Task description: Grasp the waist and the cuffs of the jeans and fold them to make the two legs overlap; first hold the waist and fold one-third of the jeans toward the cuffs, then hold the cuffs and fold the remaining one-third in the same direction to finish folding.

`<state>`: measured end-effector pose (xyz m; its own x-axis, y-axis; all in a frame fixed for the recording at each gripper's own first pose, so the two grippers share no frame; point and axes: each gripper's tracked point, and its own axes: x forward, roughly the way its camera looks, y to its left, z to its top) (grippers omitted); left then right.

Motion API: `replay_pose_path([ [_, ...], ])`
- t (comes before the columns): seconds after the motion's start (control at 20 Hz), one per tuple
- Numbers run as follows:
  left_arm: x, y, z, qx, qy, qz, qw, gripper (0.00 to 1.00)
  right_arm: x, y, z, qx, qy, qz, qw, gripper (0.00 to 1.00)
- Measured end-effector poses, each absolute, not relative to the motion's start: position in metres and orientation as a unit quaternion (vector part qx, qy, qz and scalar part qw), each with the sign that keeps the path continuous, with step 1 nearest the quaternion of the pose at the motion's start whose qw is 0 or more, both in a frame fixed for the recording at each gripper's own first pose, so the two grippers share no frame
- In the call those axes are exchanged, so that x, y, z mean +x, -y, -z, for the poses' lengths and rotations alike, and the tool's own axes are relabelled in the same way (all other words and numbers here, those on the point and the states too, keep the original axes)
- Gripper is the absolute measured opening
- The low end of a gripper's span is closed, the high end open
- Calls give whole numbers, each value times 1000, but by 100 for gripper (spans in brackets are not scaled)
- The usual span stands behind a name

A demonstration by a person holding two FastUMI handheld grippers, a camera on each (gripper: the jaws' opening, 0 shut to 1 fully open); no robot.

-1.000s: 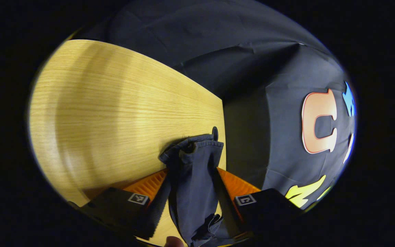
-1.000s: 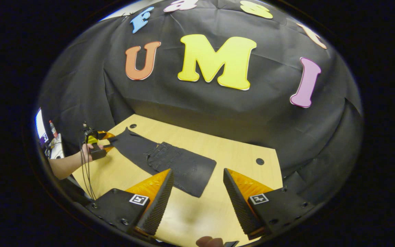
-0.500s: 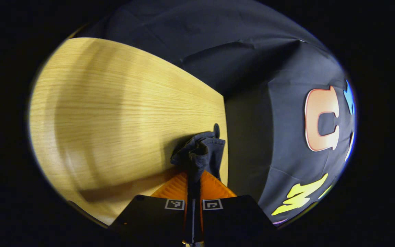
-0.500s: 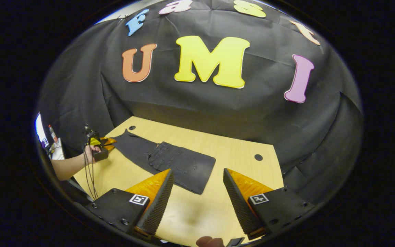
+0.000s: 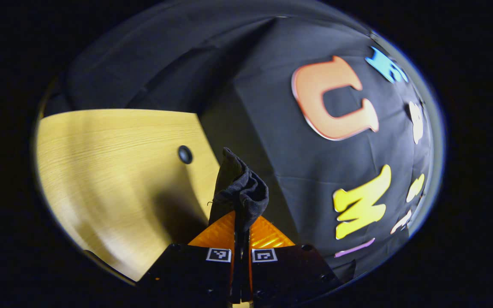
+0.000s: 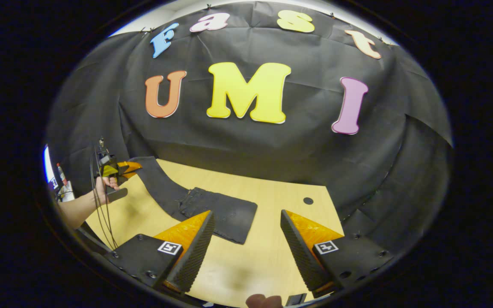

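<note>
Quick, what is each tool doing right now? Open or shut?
Left tool: shut on the cuff end of the dark denim jeans, lifted off the light wooden table.
Right tool: open, holding nothing, above the table.

Wooden table (image 6: 268,252) against black cloth wall (image 6: 246,141)

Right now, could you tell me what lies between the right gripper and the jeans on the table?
Bare table: in the right gripper view, the open right gripper hovers short of the jeans.
</note>
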<state>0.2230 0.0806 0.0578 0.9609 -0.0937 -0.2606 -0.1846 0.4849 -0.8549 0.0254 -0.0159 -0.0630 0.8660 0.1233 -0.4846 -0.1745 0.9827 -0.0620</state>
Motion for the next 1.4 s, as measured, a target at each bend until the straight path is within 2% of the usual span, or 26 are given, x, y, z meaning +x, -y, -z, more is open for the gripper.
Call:
replay_pose_path([
  [0.2,222,0,-108,-456,-127,33,880,4,0,34,52,-49,-238,-57,968,96],
  [0.4,214,95,-123,-369,-140,91,914,4,-21,59,50,-36,-234,-24,971,94],
  [0.55,220,154,-95,-314,-168,124,926,4,-33,81,56,-15,-242,6,970,96],
  [0.7,222,195,-47,-291,-209,143,923,4,-40,99,58,-8,-250,33,968,94],
  [0.85,216,237,-2,-256,-253,142,922,4,-51,114,64,-3,-260,54,964,94],
  [1.15,203,262,47,-190,-302,127,926,7,-63,132,86,14,-290,77,954,96],
  [1.25,204,266,56,-183,-308,124,925,13,-62,134,89,11,-294,79,953,96],
  [1.35,202,270,65,-180,-318,125,922,25,-61,135,90,15,-297,79,951,96],
  [1.4,200,273,68,-178,-324,123,921,54,-59,135,91,17,-298,79,951,97],
])
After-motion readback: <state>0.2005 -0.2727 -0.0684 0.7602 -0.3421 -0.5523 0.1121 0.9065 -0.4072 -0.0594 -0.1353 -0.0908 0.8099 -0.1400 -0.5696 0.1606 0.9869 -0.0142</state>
